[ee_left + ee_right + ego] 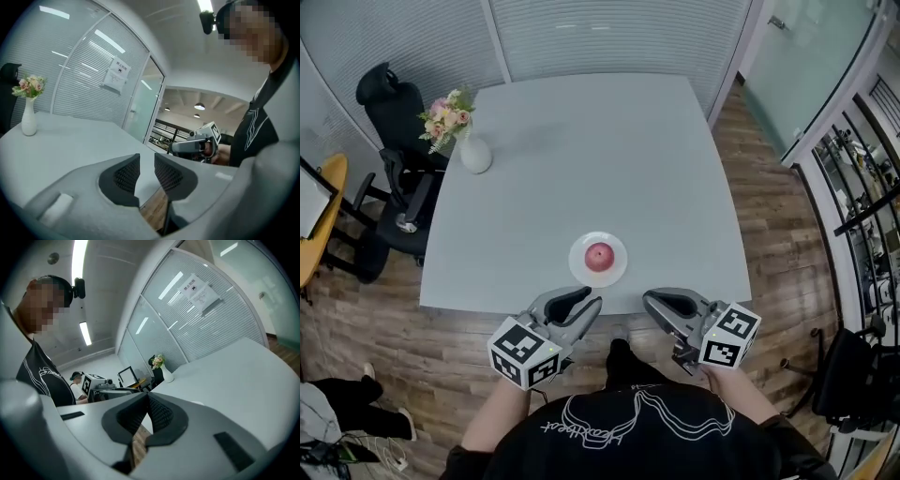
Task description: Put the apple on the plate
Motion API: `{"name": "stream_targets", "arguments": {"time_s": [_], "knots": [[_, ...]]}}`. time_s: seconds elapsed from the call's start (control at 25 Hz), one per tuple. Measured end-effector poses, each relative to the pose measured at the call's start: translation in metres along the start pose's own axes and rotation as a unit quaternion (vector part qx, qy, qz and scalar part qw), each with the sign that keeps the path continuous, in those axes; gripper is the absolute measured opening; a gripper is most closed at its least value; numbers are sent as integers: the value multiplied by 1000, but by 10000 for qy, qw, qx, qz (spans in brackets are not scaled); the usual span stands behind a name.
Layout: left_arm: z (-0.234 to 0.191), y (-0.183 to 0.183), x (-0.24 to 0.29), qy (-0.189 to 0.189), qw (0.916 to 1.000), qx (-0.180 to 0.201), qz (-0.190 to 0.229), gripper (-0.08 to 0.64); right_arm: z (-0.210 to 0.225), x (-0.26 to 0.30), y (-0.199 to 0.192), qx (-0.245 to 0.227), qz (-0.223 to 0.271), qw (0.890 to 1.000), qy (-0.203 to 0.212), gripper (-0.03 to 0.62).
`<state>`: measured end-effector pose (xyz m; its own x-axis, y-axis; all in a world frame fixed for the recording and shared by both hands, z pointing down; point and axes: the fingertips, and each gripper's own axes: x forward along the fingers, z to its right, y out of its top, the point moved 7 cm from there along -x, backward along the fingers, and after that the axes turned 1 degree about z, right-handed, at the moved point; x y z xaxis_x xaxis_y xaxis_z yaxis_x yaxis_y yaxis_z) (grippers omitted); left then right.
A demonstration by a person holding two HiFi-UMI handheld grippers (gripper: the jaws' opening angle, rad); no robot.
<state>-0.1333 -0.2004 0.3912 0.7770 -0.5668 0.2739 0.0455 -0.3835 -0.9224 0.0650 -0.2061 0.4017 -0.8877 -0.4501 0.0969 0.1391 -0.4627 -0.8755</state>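
Short of the pale grey square table's (581,141) near edge, the grey left gripper (589,302) has its jaws slightly parted around nothing. The right gripper (650,300) is clenched and empty. The red apple (599,254) sits on the small round white plate (620,271), with a white flower vase (474,154) beyond.

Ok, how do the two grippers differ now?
The left gripper has its jaws a narrow gap apart; the right gripper has them meeting at the tips. The left gripper angles in from left of the plate, the right gripper from its right. Both are empty, short of the table.
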Motion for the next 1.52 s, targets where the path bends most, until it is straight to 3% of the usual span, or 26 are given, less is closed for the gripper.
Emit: {"name": "stream_targets", "arguments": {"time_s": [0.24, 0.36, 0.56, 1.52], "knots": [[40, 5, -36, -273, 9989, -274, 246, 52, -44, -2, -5, -604, -255, 9978, -85, 9], [59, 3, -45, -159, 9993, -135, 299, 27, -63, -9, -8, -605, -171, 9980, 48, 9], [82, 4, -57, -305, 9986, 48, 429, 23, -90, -15, -11, -439, -125, 9981, 413, 9], [116, 2, -85, -51, 9980, 352, 530, 23, -124, -30, -16, -837, -227, 9958, 303, 9]]}}
